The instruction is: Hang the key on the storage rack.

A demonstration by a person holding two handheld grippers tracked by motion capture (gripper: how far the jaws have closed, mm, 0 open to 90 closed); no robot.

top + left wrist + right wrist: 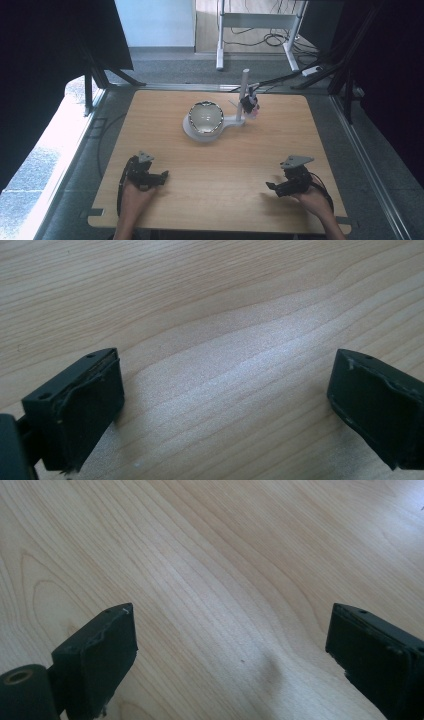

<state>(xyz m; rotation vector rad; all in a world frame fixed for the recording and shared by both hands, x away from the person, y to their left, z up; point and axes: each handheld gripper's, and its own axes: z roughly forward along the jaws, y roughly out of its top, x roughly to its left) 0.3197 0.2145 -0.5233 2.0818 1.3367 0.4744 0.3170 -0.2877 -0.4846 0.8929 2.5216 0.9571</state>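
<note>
High view. A wooden table (215,165) filled the middle of the frame. Toward its far side stood a white stand (235,119) with a round base, an upright post (244,95) and a domed, glassy lens (205,117) resting on the base; it looked like a desk magnifier, though I could not be sure. A small dark clamp-like part (249,104) sat on the post, with something pinkish beside it, too small to make out. The left gripper (162,176) rested near the table's near left corner, held by the person's left hand (134,192); the right gripper (271,186) rested near the near right corner in the right hand (311,196). Both were well apart from the stand, which lay beyond and between them. Both forearms were cut off by the bottom edge. Dark curtains flanked the table; cables (280,37) trailed on the floor behind.

Left gripper view. Two black jaws stood wide apart over bare wood grain, nothing between them. The left gripper (225,385) pointed down at the tabletop (225,315).

Right gripper view. The right gripper (230,645) likewise had its jaws spread wide, gripping nothing, with pale wood (225,555) beneath. The right-hand jaw was cut off by the frame's edge.
</note>
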